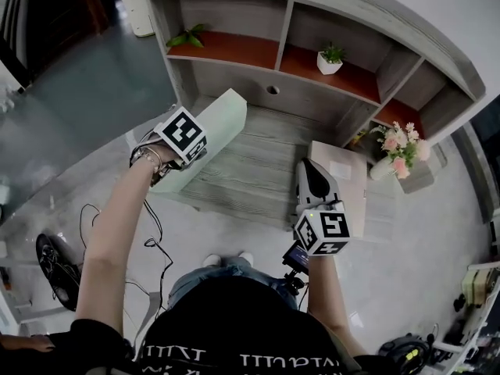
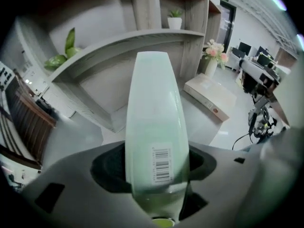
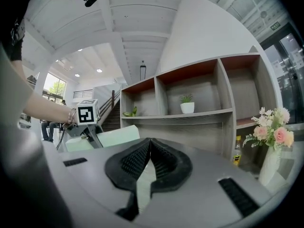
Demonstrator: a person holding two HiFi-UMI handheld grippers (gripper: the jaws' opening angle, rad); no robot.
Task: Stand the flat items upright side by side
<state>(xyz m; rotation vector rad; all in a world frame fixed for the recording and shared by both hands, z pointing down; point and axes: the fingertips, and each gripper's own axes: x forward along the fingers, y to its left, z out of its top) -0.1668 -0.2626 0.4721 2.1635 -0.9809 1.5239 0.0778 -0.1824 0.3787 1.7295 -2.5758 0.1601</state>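
Left gripper (image 2: 156, 175): clamps pale green box (image 2: 154, 113) at 1 end.
Right gripper (image 3: 149, 148): closed, empty.
Risk: slips or topples on the desk (image 1: 250, 170), tilted and unsupported.

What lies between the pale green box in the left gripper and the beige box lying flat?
Only bare grey wooden surface separates the pale green box from the beige box; the head view shows it.

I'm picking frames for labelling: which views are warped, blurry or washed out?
Left gripper view: heavy fisheye bows the shelf, corners go black, the green box is soft up close. Right gripper view: same bowing, window glares at left. Head view: sharp, evenly lit.
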